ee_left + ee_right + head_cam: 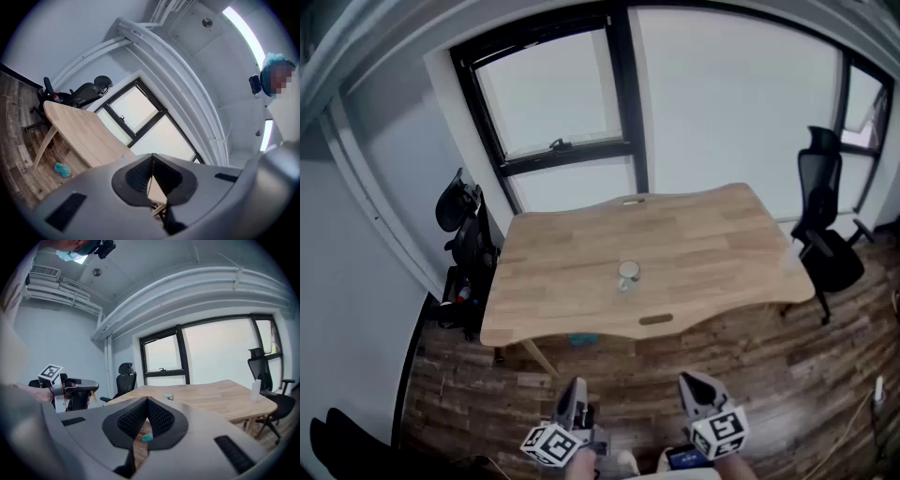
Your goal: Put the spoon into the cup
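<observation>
Left gripper (574,392) and right gripper (694,382): fingers closed, empty, well short of surface (722,234). Cup (628,274) sits mid-surface; spoon too small to spot. Risk: grabbing blind for it knocks cup over.

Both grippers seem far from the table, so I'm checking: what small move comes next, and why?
Probably step toward the table so the cup comes within reach: the left gripper and right gripper hang over the floor, short of its near edge, jaws together, empty. I can't make out a spoon.
</observation>
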Demonstrator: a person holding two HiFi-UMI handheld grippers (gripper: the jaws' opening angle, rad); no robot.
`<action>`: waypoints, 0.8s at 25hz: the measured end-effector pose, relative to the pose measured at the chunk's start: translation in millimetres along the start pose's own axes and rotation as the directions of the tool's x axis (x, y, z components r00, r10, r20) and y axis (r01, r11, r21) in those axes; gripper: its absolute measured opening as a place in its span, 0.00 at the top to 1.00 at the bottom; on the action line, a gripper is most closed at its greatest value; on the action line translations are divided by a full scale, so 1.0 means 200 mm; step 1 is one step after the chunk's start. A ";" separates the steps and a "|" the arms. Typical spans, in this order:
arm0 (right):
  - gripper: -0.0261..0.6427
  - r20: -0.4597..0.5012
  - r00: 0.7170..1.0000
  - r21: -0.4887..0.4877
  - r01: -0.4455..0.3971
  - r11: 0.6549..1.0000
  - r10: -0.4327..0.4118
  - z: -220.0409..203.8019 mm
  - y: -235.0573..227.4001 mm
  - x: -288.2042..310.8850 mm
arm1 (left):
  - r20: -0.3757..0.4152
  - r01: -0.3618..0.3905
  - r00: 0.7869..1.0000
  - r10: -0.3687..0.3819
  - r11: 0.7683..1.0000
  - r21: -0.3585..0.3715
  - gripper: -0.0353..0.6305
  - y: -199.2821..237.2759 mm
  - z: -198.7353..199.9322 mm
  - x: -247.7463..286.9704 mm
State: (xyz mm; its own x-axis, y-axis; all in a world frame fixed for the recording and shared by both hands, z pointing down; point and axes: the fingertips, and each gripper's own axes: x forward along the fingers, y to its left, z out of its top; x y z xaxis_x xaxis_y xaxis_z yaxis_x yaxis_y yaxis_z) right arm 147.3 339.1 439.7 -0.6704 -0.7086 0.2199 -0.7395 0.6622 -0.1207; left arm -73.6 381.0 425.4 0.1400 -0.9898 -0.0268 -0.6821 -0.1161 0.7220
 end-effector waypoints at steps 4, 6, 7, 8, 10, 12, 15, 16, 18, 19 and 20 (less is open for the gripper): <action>0.97 -0.015 1.000 -0.009 0.002 1.000 -0.002 -0.02 0.01 -0.02 | -0.002 -0.009 1.000 0.009 1.000 0.016 0.95 -0.01 0.02 -0.02; 0.97 -0.024 1.000 -0.013 0.003 1.000 -0.004 -0.03 0.00 -0.03 | -0.002 -0.012 1.000 0.012 1.000 0.022 0.95 -0.01 0.03 -0.02; 0.97 -0.017 1.000 -0.008 0.008 1.000 -0.008 -0.02 0.00 -0.04 | 0.000 -0.008 1.000 0.008 1.000 0.016 0.95 -0.01 0.02 -0.02; 0.97 -0.008 1.000 -0.002 0.012 1.000 -0.012 -0.01 -0.01 -0.04 | 0.001 -0.006 1.000 0.006 1.000 0.013 0.95 -0.02 0.01 -0.01; 0.97 0.001 1.000 0.000 0.012 1.000 -0.012 0.00 -0.02 -0.04 | 0.003 -0.006 1.000 0.006 1.000 0.013 0.95 -0.03 0.01 -0.01; 0.97 0.005 1.000 -0.002 0.009 1.000 -0.009 0.01 -0.03 -0.05 | 0.005 -0.009 1.000 0.009 1.000 0.014 0.95 -0.04 0.00 0.00; 0.97 0.009 1.000 -0.003 0.004 1.000 -0.004 0.01 -0.06 -0.07 | 0.012 -0.016 1.000 0.016 1.000 0.016 0.95 -0.05 -0.01 0.00; 0.97 0.010 1.000 -0.006 0.002 1.000 -0.002 0.01 -0.07 -0.07 | 0.016 -0.017 1.000 0.017 1.000 0.016 0.95 -0.06 -0.02 0.00; 0.97 -0.008 1.000 -0.026 -0.018 1.000 0.018 -0.01 -0.08 -0.08 | 0.024 -0.021 0.999 0.021 1.000 0.014 0.95 -0.07 -0.03 0.00; 0.97 -0.026 0.999 -0.038 -0.035 0.999 0.034 -0.02 -0.08 -0.09 | 0.028 -0.024 0.999 0.023 1.000 0.011 0.95 -0.07 -0.04 0.01; 0.97 -0.041 0.998 -0.046 -0.049 0.998 0.047 -0.04 -0.08 -0.09 | 0.032 -0.026 0.999 0.025 1.000 0.007 0.95 -0.07 -0.04 0.01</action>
State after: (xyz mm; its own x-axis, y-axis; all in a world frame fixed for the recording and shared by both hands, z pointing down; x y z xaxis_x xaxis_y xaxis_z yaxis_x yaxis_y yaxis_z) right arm 171.6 343.6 445.1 -0.7013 -0.6661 0.2539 -0.7024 0.7064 -0.0868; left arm -57.0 381.7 420.9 0.0994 -0.9946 -0.0307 -0.6901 -0.0911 0.7179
